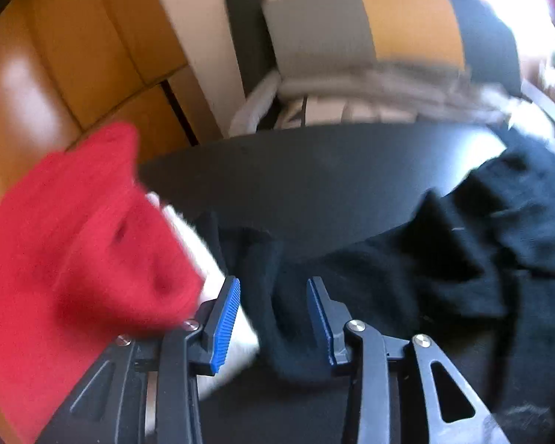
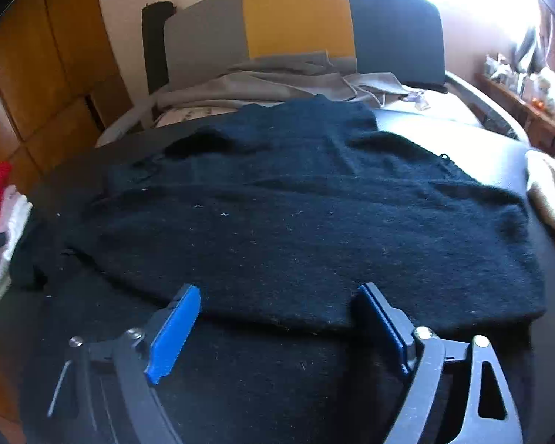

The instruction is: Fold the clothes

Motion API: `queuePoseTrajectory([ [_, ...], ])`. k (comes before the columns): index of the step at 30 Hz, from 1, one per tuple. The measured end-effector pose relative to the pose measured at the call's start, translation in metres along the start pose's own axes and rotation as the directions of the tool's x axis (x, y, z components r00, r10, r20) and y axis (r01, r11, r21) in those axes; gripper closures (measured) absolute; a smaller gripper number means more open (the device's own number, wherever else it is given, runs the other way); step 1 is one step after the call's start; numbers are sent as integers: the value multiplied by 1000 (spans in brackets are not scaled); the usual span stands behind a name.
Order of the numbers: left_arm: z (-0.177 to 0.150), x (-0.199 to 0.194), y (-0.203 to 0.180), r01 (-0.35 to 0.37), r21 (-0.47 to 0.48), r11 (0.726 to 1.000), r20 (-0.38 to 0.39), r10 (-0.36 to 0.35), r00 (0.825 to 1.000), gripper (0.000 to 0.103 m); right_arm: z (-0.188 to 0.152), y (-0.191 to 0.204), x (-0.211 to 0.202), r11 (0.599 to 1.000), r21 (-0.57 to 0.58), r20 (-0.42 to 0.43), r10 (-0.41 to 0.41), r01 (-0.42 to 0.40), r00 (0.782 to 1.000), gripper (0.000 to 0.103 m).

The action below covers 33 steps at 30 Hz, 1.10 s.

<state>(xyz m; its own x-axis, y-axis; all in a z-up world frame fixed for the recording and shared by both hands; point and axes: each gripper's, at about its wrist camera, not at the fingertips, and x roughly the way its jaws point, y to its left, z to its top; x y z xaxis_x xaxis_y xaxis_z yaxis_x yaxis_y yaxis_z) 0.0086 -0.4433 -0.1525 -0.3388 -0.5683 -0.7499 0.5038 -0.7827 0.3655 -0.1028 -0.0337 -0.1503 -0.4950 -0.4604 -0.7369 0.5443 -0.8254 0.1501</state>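
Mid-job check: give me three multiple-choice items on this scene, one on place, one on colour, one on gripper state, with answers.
1. Where does the black knitted sweater lie?
A. spread on the dark table
B. on the floor
C. hung on a chair

2. What colour is the garment at the left edge, by the white folded cloth?
A. green
B. red
C. yellow

3. How is the right hand-held gripper?
A. shut on cloth
B. out of view
C. open

Answers: A, sweater flat on the tabletop; B, the red knitted garment; C, blue pads apart, nothing between.

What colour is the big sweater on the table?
Black. The sweater shows best in the right wrist view.
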Motion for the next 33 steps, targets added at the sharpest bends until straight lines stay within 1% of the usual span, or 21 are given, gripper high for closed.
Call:
queuePoseTrajectory([
  [2, 11, 28, -7, -78, 67, 995, -94, 84, 992, 65, 0, -4, -1, 999, 16, 6, 32, -32, 999, 11],
  [5, 17, 71, -18, -178, 154, 972, -221, 209, 952, 64, -2, -9, -2, 997, 38, 16, 72, -73, 997, 7],
  [6, 19, 78, -19, -207, 164, 964, -227, 241, 944, 65, -1, -11, -2, 995, 43, 19, 85, -85, 996, 6],
  [8, 26, 82, -16, -228, 127, 965, -243, 253, 936, 66, -1, -14, -2, 993, 55, 25, 108, -109, 994, 5],
  [10, 32, 85, -13, -189, 54, 981, -259, 196, 946, 89, -2, -16, -4, 990, 67, 32, 125, -127, 992, 5],
  [11, 34, 87, -11, -164, 15, 986, -264, 162, 951, 95, -2, -17, -5, 988, 74, 36, 134, -137, 990, 5],
  [14, 34, 82, 0, -91, -141, 986, -230, 56, 972, 98, -2, -21, -6, 983, 90, 46, 155, -159, 987, 5],
  [15, 35, 78, -1, -33, -207, 978, -204, -10, 979, 98, -2, -21, -6, 982, 93, 49, 160, -164, 986, 5],
  [17, 35, 66, 6, 102, -343, 934, -131, -155, 979, 98, -2, -22, -6, 980, 99, 52, 167, -172, 985, 5],
  [18, 35, 58, 12, 206, -405, 891, -57, -249, 967, 98, -2, -22, -5, 980, 99, 52, 167, -171, 985, 5],
  [19, 37, 45, 13, 297, -431, 852, 19, -320, 947, 98, -2, -21, -5, 981, 98, 51, 165, -169, 985, 5],
  [20, 39, 32, 12, 376, -440, 815, 91, -376, 922, 98, -2, -21, -5, 981, 95, 49, 162, -166, 986, 5],
  [21, 43, 19, 9, 429, -429, 795, 139, -410, 901, 98, -2, -20, -5, 982, 93, 48, 158, -162, 986, 4],
  [22, 47, 5, 2, 487, -410, 771, 182, -454, 872, 98, -2, -19, -5, 983, 91, 47, 154, -158, 987, 4],
  [23, 51, -10, -6, 549, -383, 743, 230, -499, 836, 98, -2, -18, -5, 984, 89, 46, 151, -154, 988, 4],
  [25, 59, -39, -29, 620, -301, 724, 286, -552, 783, 98, -2, -16, -4, 986, 84, 43, 143, -146, 989, 4],
  [26, 63, -53, -45, 661, -253, 706, 303, -591, 748, 98, -2, -16, -4, 987, 81, 41, 139, -142, 990, 4],
  [27, 65, -64, -59, 687, -205, 697, 310, -619, 721, 98, -2, -15, -4, 987, 79, 40, 135, -138, 990, 4],
  [30, 61, -91, -114, 731, -62, 679, 281, -691, 666, 98, -2, -15, -4, 988, 77, 38, 131, -133, 991, 4],
  [32, 53, -96, -152, 737, 19, 676, 223, -721, 656, 98, -2, -15, -4, 988, 76, 37, 130, -132, 991, 4],
  [33, 46, -91, -170, 738, 42, 673, 181, -732, 657, 98, -2, -15, -4, 988, 77, 37, 132, -135, 991, 4],
])
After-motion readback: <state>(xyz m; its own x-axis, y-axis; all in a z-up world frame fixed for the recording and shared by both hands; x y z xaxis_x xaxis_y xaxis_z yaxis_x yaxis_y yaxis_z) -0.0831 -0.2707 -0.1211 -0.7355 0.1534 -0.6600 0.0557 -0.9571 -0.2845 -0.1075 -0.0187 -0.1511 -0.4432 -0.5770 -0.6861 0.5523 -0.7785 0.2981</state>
